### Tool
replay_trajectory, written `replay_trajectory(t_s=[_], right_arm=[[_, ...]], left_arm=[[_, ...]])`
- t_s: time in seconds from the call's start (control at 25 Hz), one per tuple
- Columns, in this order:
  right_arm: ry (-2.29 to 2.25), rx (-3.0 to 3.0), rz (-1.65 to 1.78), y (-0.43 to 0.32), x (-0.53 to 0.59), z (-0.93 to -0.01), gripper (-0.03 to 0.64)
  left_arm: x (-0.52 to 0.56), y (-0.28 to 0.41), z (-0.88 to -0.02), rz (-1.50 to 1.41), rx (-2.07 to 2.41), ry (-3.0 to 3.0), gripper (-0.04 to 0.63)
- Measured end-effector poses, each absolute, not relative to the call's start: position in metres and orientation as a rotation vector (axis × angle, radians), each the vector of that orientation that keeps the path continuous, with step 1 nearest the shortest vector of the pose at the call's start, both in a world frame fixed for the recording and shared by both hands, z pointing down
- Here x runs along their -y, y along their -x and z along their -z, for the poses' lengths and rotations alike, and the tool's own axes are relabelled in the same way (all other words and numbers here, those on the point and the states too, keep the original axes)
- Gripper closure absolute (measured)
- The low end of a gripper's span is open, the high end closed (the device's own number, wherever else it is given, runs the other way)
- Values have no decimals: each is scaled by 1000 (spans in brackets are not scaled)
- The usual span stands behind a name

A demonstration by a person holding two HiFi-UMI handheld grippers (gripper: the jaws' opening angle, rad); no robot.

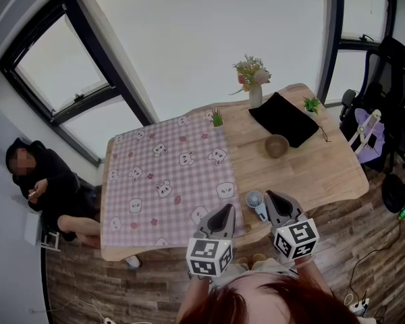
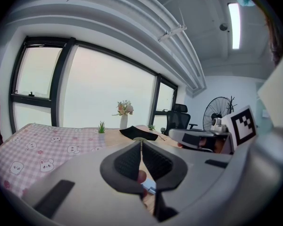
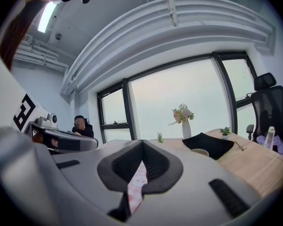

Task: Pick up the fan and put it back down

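Half-hidden: handheld fan (image 1: 254, 199) handle behind right gripper (image 1: 271, 195); it and left gripper (image 1: 227, 208) closed, empty (tips touching). Wooden table (image 1: 324, 174), bunny-print cloth (image 1: 162, 174), windows (image 1: 189, 39).

This looks like an office: tall dark-framed windows (image 1: 189, 39) line the wall, and 1 black swivel office chair (image 1: 389, 73) stands beside a wooden table (image 1: 324, 167) on plank flooring (image 1: 368, 231). A standing fan (image 2: 219, 112) is nearby, with 1 strip light (image 2: 234, 25) and exposed ceiling pipes (image 2: 172, 32) overhead.
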State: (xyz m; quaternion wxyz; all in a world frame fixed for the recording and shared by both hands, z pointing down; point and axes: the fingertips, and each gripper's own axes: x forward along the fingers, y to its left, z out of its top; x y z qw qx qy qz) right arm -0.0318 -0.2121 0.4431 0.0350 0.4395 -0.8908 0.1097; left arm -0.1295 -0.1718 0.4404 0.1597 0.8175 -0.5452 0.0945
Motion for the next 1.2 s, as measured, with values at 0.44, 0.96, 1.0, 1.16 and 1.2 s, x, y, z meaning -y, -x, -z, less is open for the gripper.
replay_trajectory(t_s=[0.44,0.96,1.0,1.16,1.2], right_arm=[[-1360,2724,-360,32,214,-448,617],[-1352,2718,-320,35,217,-446,617],[-1352,2719,-319,35,218,-445,617],[-1351,2726,-311,36,220,-441,617],[-1351,2726,-309,36,220,-441,617]], left_arm=[[173,129,-443,-277,1550,-2338,581],[179,131,-445,-274,1550,-2336,581],[180,131,-445,-273,1550,-2336,581],[183,130,-445,-277,1544,-2339,581],[184,130,-445,-278,1543,-2339,581]])
